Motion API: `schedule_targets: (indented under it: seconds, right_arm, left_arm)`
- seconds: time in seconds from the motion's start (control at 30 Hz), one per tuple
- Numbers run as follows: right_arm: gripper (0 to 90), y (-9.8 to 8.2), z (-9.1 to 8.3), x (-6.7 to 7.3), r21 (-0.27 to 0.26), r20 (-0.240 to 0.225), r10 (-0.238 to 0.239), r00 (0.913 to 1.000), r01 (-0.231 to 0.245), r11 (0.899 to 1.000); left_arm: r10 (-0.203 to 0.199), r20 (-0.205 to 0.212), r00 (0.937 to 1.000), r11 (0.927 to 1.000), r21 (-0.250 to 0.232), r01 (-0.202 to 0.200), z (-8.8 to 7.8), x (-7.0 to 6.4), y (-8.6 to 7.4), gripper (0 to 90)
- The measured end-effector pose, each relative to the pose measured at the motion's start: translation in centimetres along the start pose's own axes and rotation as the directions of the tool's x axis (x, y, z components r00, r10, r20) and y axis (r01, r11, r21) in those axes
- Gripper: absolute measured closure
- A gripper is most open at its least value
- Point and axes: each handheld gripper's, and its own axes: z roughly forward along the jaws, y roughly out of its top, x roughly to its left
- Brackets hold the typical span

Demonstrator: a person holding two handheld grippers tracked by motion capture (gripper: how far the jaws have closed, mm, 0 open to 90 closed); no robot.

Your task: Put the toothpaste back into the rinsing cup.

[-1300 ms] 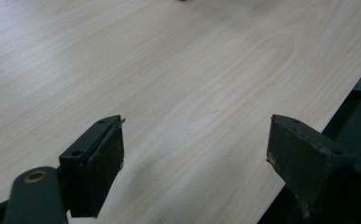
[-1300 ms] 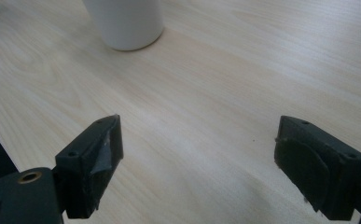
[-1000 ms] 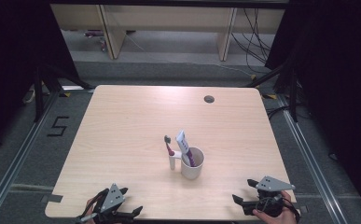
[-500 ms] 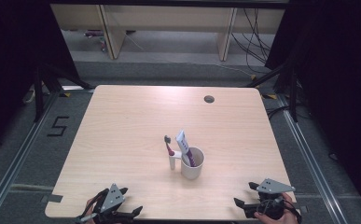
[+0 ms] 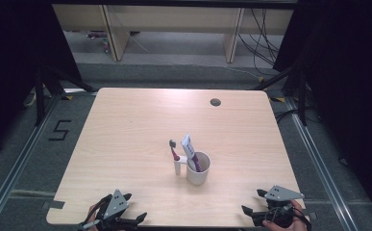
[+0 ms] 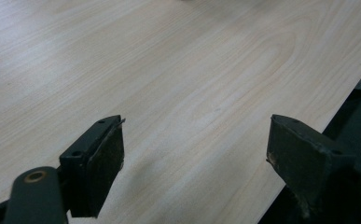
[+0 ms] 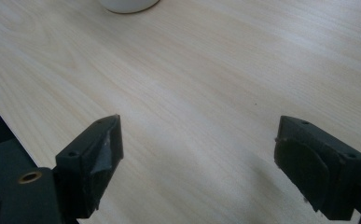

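Left gripper (image 5: 134, 208): positioned at the near edge of the worktop (image 5: 126, 130), left of centre, held in a hand (image 5: 93, 215); jaws spread wide apart, nothing between them. Bare wood grain under the jaws in the left gripper view (image 6: 194, 158), with the worktop edge running past the right-hand jaw.

Toothbrush (image 5: 174, 150): upright just left of the mug, head uppermost, standing in a small white holder (image 5: 177, 166) touching the mug's side.

White mug (image 5: 198, 168): upright near the worktop centre, slightly toward the near side, well apart from both grippers. Toothpaste tube (image 5: 189, 147) leaning inside, cap down.

Round dark hole (image 5: 216, 102): toward the far right of the worktop.

Right gripper (image 5: 254, 202): at the near right corner, held in a hand (image 5: 289, 224); jaws wide apart and empty. Mug base (image 7: 128, 4) at the top edge of the right gripper view.
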Motion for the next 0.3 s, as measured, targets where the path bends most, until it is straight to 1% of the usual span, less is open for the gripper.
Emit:
schedule_targets:
  seconds: [0.07,0.1,0.13,0.3]
  right_arm:
    - [16.5,0.00,0.02,0.00,-0.003,0.000,-0.002,1.0000,0.002,1.000]
    - [16.5,-0.02,0.05,0.16,-0.001,-0.008,0.020,0.9998,-0.020,1.000]
    - [16.5,0.00,0.00,0.15,0.003,-0.001,0.015,0.9999,-0.015,1.000]
    - [16.5,0.02,-0.03,0.16,0.004,0.001,0.014,0.9999,-0.014,1.000]
  left_arm:
    - [-0.001,-0.004,1.0000,1.0000,-0.002,0.001,0.00,-0.02,0.01,18.6]
    - [-0.001,-0.005,1.0000,1.0000,-0.002,0.001,-0.01,-0.02,0.02,18.6]
    - [0.000,-0.004,1.0000,1.0000,-0.002,0.000,0.00,-0.01,0.02,18.7]
    - [0.001,-0.003,1.0000,1.0000,-0.001,-0.001,-0.05,0.00,0.04,18.7]
